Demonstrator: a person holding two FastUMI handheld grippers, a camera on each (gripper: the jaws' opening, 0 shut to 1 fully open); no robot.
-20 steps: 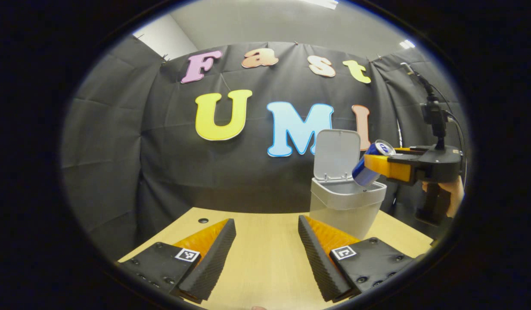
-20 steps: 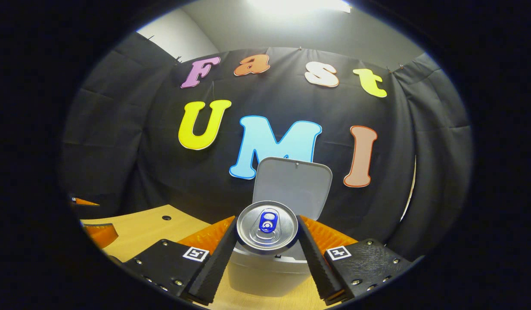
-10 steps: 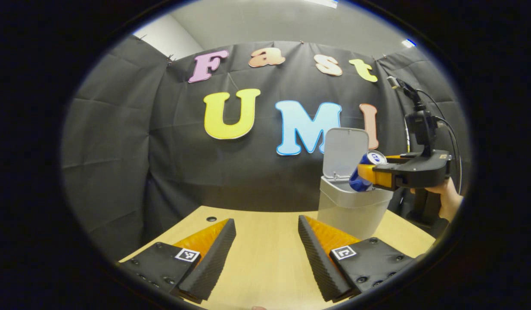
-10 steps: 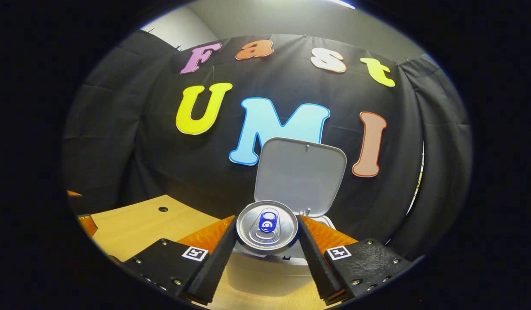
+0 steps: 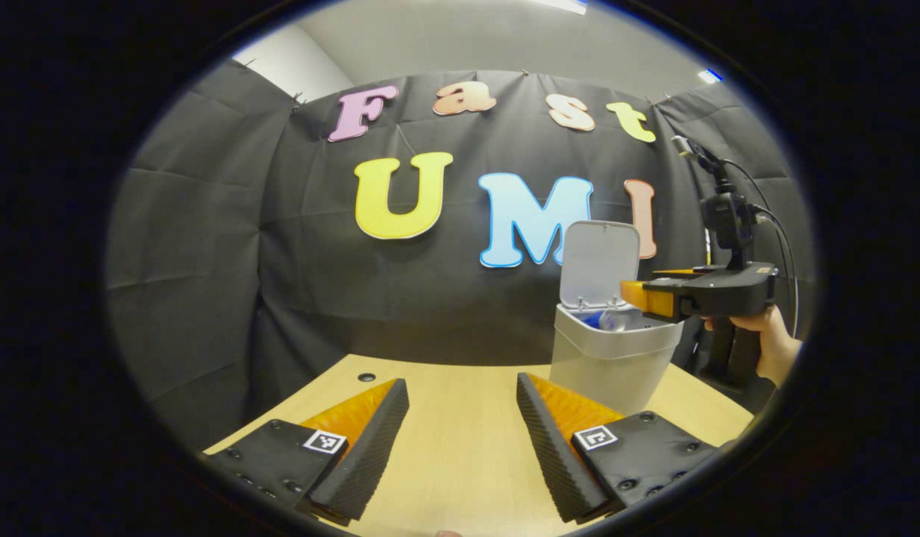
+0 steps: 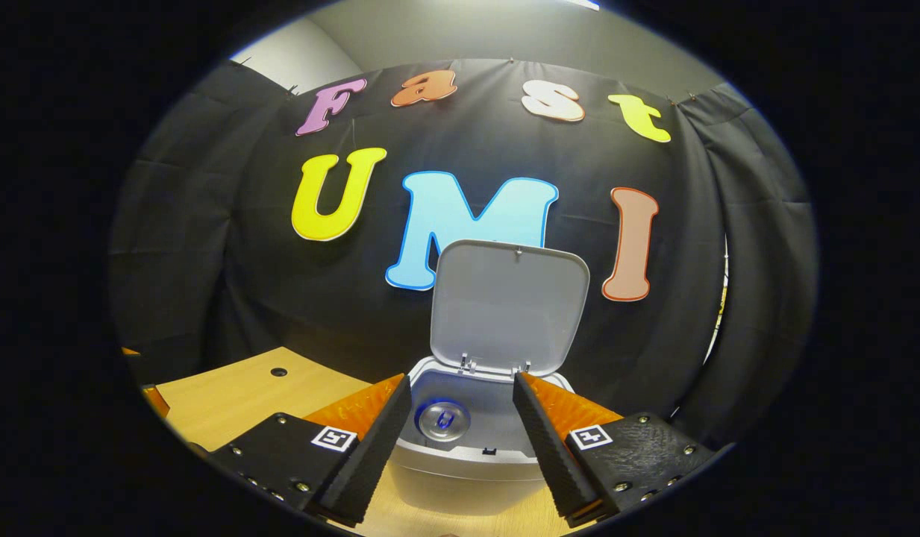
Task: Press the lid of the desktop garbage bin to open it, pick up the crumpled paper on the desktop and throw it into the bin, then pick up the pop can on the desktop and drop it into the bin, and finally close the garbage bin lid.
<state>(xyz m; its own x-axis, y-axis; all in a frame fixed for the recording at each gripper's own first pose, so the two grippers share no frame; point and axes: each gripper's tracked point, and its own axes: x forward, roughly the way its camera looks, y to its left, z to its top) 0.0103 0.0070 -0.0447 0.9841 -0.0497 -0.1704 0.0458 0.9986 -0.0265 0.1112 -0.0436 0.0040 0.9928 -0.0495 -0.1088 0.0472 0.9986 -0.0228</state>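
Note:
The grey desktop bin (image 5: 612,358) (image 6: 467,466) stands at the table's far right with its lid (image 5: 599,262) (image 6: 507,306) raised upright. The blue pop can (image 6: 443,421) (image 5: 603,321) lies inside the bin, its silver top facing up. My right gripper (image 6: 458,432) (image 5: 630,295) hovers open just above the bin's mouth, nothing between its fingers. A hand (image 5: 769,343) holds it. My left gripper (image 5: 462,440) is open over the wooden table (image 5: 460,447), well left of the bin and holding nothing. The crumpled paper is hidden from me.
The black cloth wall hangs close behind the bin. A small round hole (image 5: 366,377) (image 6: 278,371) sits in the tabletop at the back left. A camera mast with cables (image 5: 724,216) rises from the right gripper.
My right gripper opened and let go of the pop can, which dropped from between the fingers into the bin. The left gripper has barely moved.

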